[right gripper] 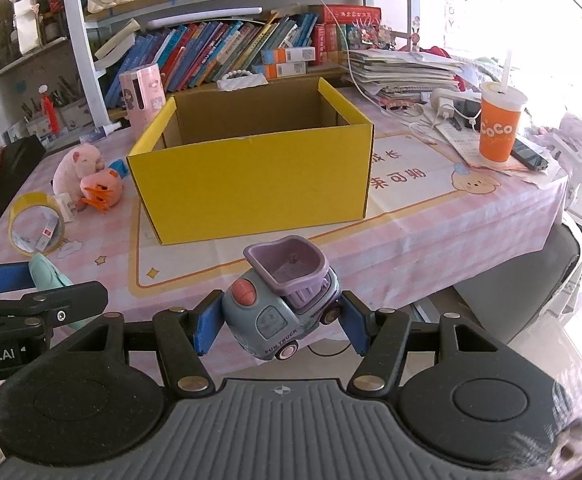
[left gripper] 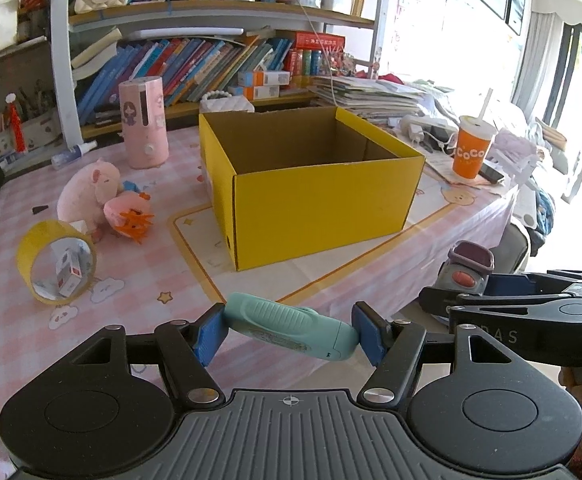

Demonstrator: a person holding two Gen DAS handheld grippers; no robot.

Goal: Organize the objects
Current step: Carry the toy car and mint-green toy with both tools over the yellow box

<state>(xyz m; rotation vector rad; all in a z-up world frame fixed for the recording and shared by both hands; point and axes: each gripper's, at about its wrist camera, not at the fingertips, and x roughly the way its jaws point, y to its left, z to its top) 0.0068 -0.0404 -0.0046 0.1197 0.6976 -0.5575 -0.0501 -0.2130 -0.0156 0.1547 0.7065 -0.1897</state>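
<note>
Both grippers loaded — open yellow box (left gripper: 323, 204) ahead, table edge near.

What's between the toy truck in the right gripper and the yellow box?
Nothing; right wrist view shows only bare tablecloth between toy truck and yellow box.

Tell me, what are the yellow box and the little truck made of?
The yellow box looks like cardboard: brown matte inside, thin folded walls. The little truck, held in the right gripper, looks like smooth moulded plastic with a slight shine.
</note>
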